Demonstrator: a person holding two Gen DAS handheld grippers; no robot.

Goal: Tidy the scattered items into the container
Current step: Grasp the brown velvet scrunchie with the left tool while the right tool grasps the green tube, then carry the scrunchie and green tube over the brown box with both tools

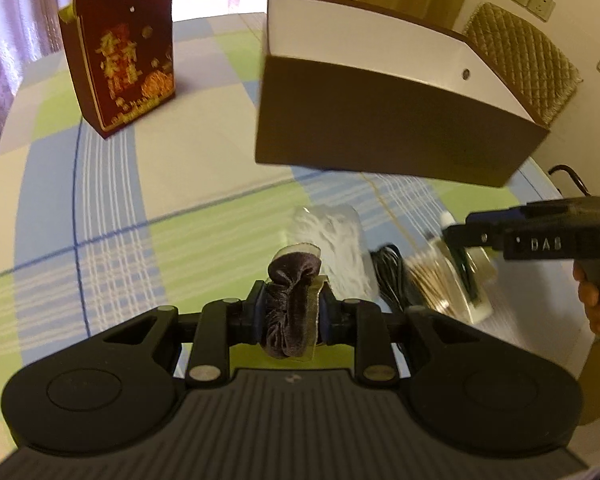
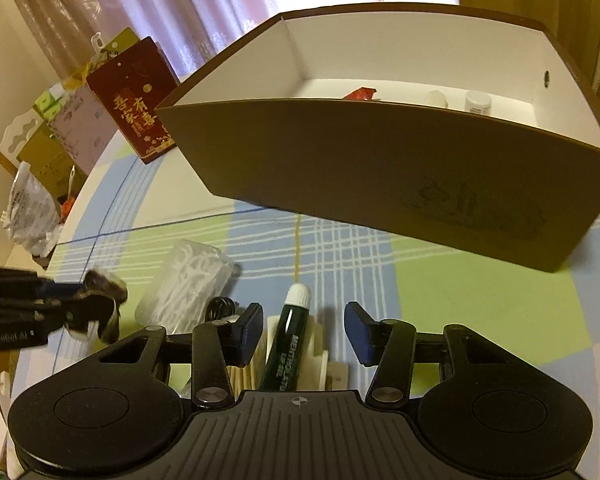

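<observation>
Checked tablecloth (image 1: 204, 168); left gripper (image 1: 292, 312) jaws clamp scrunchie (image 1: 290, 280), right gripper (image 2: 302, 330) jaws apart.

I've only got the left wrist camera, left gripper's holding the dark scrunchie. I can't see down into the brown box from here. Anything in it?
Observer: Yes. The right wrist view looks into the brown box: a red packet, a small white bottle and a white-lidded jar sit at its far end.
Operator: Is the right gripper open or shut?
Observer: The right gripper is open, jaws wide apart, holding nothing.
Operator: What is it lined up on?
Observer: A dark green tube with a white cap lies under the gap between its fingers, cap pointing toward the box.
</observation>
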